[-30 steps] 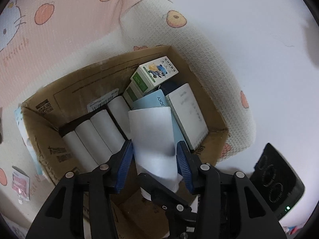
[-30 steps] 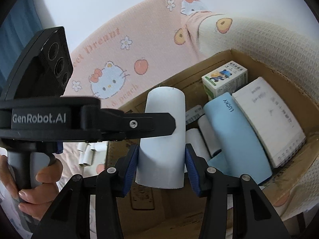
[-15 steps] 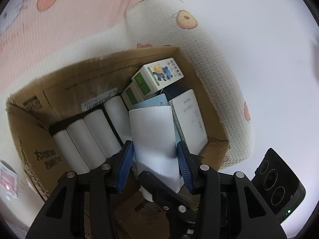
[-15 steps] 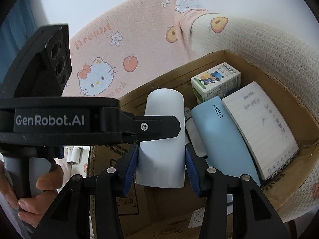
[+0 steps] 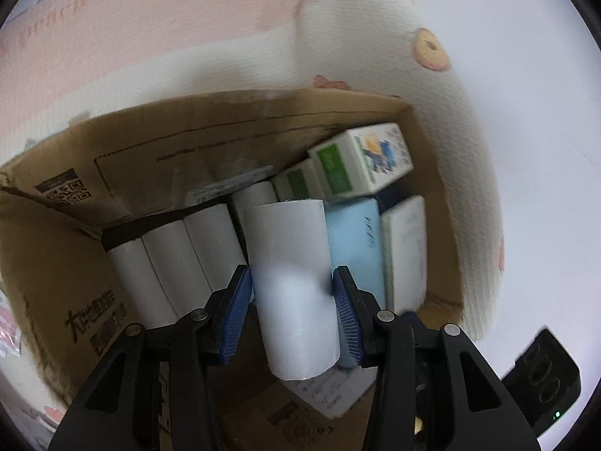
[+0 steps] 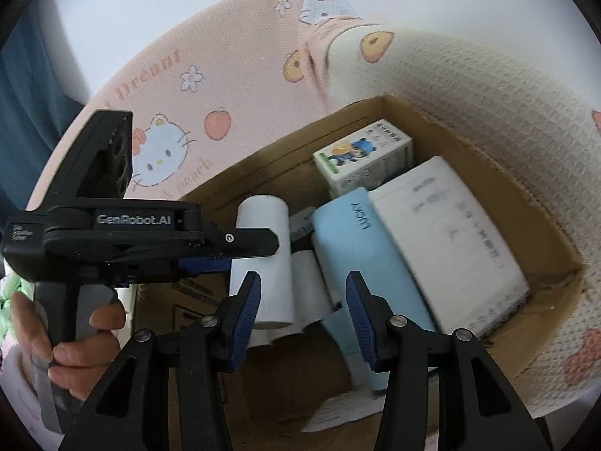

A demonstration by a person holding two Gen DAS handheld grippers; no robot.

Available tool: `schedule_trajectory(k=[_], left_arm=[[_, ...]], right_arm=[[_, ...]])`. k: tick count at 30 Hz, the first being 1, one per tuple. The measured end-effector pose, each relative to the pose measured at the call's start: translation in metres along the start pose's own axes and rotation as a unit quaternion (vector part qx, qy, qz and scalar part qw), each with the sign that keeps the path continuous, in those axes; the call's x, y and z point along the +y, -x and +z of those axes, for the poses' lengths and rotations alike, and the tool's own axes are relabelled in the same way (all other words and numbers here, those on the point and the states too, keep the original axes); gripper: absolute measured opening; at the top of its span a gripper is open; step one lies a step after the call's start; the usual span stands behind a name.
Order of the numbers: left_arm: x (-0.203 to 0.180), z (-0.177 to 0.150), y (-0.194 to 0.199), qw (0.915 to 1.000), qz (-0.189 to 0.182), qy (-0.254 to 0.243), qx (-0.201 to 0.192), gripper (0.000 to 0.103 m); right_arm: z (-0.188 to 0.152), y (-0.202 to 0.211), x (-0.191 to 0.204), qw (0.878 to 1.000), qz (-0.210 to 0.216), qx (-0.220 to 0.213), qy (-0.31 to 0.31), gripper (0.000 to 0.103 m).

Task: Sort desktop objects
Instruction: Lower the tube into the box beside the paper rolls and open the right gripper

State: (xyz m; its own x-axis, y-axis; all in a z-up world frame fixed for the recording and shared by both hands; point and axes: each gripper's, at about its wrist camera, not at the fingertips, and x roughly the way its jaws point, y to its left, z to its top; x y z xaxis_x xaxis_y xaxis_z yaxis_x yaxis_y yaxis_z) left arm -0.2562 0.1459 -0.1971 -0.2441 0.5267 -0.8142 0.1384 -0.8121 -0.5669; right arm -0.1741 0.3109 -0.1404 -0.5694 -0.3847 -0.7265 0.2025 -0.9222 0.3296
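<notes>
Your things rest on a soft surface spread with a pink and cream waffle-weave blanket [image 6: 469, 86], printed with cartoon cats, flowers and peaches; whether a desk lies under it you cannot tell. Directly on the blanket sits an open brown cardboard box [image 5: 157, 173] with a printed code square on its inner wall, the cream fabric bunched up against its far and right sides. At the left edge of your left wrist view, just beside the box, a small pinkish packet [image 5: 8, 329] lies on the blanket, too blurred to read.

Soft, perhaps daylit brightness; motion blur, heavy fisheye distortion.
</notes>
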Motion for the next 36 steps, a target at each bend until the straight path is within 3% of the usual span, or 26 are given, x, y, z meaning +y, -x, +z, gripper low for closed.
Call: schedule_trajectory(k=[1,4,8,12,16,19,23,32,36], left_arm=[[0.003,0.002,-0.004,0.9999,0.001,0.010,0.002,0.049],[0.008,0.008,-0.018,0.9994,0.019,0.027,0.008,0.049],[0.011,0.015,-0.034,0.9985,0.029,0.042,0.016,0.049],[0.017,0.021,-0.051,0.9958,0.045,0.072,0.033,0.049],[0.015,0.026,-0.058,0.9949,0.082,0.055,0.022,0.049],[0.012,0.026,-0.059,0.9961,0.068,0.054,0.018,0.049],[0.008,0.026,-0.064,0.9940,0.096,0.045,0.024,0.049],[0.014,0.030,-0.059,0.9931,0.090,0.070,0.026,0.049],[0.021,0.026,-0.055,0.9901,0.088,0.105,0.029,0.049]], right_arm=[[0.001,0.002,-0.004,1.000,-0.002,-0.003,-0.009,0.018],[0.002,0.010,-0.019,0.999,-0.018,-0.018,-0.036,0.017],[0.001,0.013,-0.031,0.998,-0.056,-0.005,-0.040,0.017],[0.001,0.018,-0.034,0.998,-0.051,-0.006,-0.034,0.017],[0.001,0.020,-0.032,0.998,-0.046,-0.003,-0.032,0.017],[0.001,0.022,-0.028,0.999,-0.040,0.000,-0.023,0.017],[0.001,0.023,-0.028,0.998,-0.063,0.004,-0.018,0.017],[-0.003,0.037,-0.035,0.998,-0.061,0.000,-0.031,0.017],[-0.006,0.039,-0.036,0.997,-0.060,0.009,-0.038,0.017]])
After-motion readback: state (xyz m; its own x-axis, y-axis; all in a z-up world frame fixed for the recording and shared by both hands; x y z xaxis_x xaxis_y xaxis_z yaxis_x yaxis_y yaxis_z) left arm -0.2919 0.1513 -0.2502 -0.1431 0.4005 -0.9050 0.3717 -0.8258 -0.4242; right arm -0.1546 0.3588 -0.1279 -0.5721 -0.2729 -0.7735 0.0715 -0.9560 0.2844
